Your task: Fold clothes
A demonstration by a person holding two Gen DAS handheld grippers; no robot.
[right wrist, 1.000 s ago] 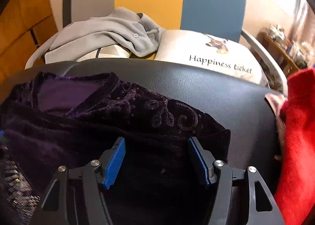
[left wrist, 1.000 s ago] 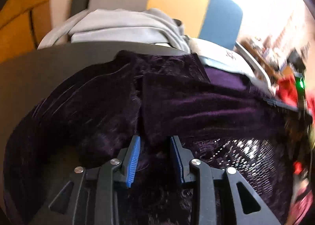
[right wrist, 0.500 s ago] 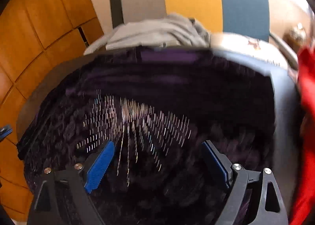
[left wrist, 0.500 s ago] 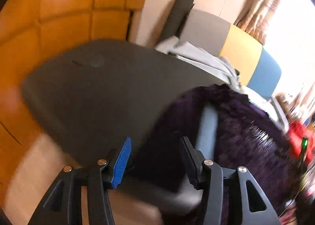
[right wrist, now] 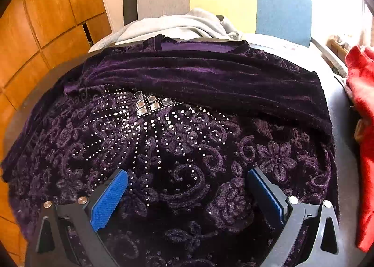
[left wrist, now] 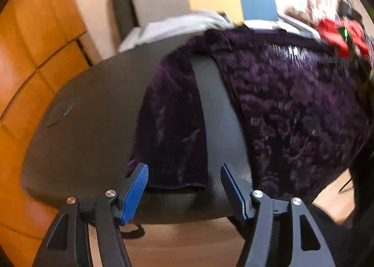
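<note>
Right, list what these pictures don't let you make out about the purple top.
- Purple top, near hem: right wrist view, cut off by the bottom edge and hidden behind the right gripper.
- Its pattern: left wrist view, blurred.
- Sleeve cuff contact: left wrist view, cannot tell whether the open left gripper touches it.
- Red cloth: right wrist view, cut off by the edge.

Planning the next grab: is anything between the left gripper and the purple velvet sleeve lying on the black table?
Nothing visible. The open left gripper faces the cuff end of the purple velvet sleeve on the black table, with no object between them.
</note>
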